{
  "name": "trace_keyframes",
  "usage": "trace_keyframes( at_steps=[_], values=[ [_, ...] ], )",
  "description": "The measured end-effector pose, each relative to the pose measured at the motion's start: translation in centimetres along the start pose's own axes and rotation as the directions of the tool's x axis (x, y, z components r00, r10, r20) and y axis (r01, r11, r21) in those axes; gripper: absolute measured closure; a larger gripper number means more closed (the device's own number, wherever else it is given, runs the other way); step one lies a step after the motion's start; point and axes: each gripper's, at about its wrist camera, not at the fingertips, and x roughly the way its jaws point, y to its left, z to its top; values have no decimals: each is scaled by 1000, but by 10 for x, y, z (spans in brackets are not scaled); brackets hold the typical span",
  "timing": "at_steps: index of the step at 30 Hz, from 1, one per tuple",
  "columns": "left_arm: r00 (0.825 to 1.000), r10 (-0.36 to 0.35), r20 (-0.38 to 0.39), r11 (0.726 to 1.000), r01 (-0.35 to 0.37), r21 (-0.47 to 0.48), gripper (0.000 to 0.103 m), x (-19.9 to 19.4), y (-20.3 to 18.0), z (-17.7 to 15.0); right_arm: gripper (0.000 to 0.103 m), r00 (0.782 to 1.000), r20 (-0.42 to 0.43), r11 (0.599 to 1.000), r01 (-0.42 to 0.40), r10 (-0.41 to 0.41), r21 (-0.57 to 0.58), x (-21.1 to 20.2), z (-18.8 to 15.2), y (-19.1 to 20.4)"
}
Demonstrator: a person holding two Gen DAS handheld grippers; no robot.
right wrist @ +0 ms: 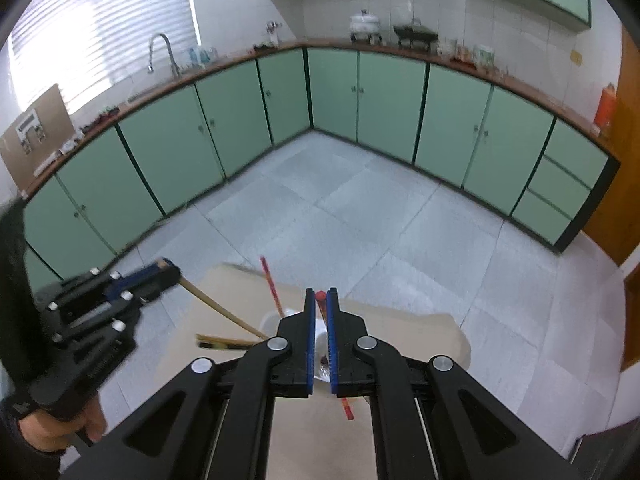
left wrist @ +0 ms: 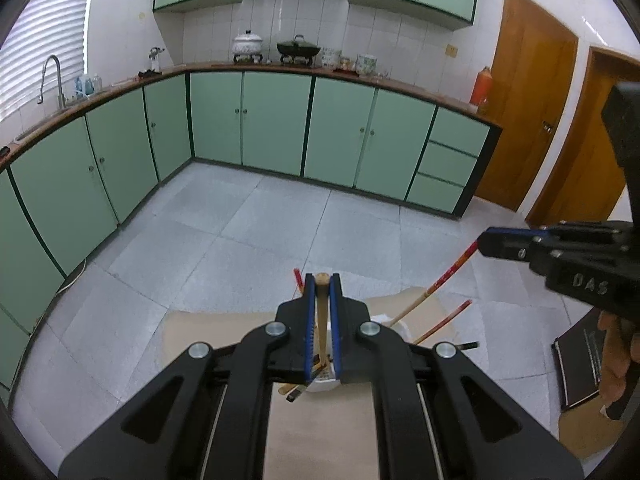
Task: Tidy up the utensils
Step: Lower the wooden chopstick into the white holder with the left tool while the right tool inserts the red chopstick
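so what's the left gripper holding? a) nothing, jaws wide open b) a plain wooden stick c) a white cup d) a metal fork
b: the left gripper has its jaws shut on a plain wooden stick whose lower end dips toward the white cup; the right view shows the same hold.

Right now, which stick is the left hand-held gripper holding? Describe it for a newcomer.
On the beige cardboard sheet stands a white cup of sticks. The left hand-held gripper clamps the plain pale wooden chopstick; its neighbours have red-patterned tops.
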Motion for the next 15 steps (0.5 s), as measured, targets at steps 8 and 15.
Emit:
trace_keyframes(
  at_steps=[8,15],
  values=[
    [999,39,-21,999,-40,-35,58,21,17,-13,78,998,-56,1000,3,-3,8,34,-25,-13],
    [999,46,0,998,-46,-44,44,-3,25,-8,73,1000,-4,1000,1,-1,18,0,-31,-20]
  ],
)
